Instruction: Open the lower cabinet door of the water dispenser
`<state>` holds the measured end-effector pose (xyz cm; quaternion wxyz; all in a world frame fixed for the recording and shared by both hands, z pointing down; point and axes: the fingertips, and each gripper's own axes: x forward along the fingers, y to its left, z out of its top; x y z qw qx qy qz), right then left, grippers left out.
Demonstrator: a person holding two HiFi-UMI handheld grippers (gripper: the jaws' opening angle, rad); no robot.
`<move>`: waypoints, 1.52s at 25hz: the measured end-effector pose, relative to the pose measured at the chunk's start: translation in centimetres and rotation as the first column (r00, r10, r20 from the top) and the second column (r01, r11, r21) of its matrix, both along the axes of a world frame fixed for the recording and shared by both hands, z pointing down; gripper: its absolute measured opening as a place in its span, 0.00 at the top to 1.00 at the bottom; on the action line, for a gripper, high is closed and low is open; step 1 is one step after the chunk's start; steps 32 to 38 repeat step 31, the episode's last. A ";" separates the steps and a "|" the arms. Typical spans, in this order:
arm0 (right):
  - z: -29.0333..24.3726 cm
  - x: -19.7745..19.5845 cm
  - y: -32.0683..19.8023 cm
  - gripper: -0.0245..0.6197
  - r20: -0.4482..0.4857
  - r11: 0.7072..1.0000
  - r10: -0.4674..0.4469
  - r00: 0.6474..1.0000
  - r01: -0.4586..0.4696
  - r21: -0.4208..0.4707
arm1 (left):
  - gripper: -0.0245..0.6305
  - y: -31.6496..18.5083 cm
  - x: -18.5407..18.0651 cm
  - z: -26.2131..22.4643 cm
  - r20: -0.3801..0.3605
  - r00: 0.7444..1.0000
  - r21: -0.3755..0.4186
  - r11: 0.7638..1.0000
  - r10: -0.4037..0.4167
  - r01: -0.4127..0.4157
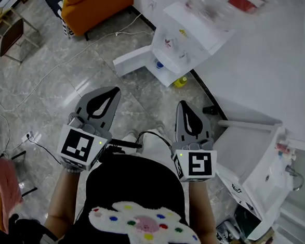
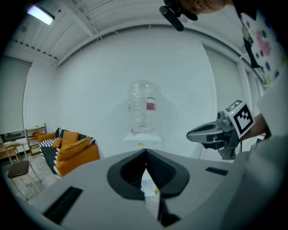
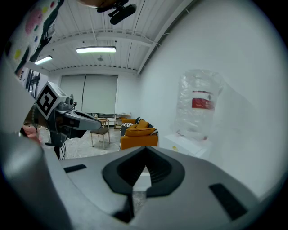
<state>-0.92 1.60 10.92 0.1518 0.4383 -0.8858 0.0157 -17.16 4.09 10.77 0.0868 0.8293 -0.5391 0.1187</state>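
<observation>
The white water dispenser (image 1: 187,40) stands against the wall ahead, with a clear bottle (image 2: 143,108) on top. At its foot a white panel (image 1: 133,60) juts out to the left, and a blue item (image 1: 159,64) and a yellow one (image 1: 180,81) show in the low opening beside it. My left gripper (image 1: 111,92) and right gripper (image 1: 187,106) are held side by side at waist height, well short of the dispenser. Both are shut and empty. The left gripper view looks straight at the dispenser (image 2: 143,137). In the right gripper view the bottle (image 3: 200,103) is off to the right.
An orange sofa (image 1: 95,3) sits at the far left by the wall, and a chair (image 1: 12,36) stands further left. White cables (image 1: 57,70) trail over the marble floor. Another white cabinet-like unit (image 1: 259,157) stands close on my right. A pink cloth (image 1: 0,181) lies at lower left.
</observation>
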 end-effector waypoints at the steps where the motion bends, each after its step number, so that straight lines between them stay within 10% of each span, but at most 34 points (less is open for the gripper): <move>1: 0.0 0.0 -0.1 0.96 0.000 1.000 0.000 1.000 0.000 0.000 | 0.94 -0.1 0.0 0.0 0.000 1.000 -0.001 1.000 0.001 -0.001; 38: 0.7 0.1 0.2 0.96 -0.027 1.000 0.000 1.000 -0.001 -0.006 | 0.94 -0.4 0.3 0.5 -0.007 1.000 -0.007 1.000 0.017 -0.017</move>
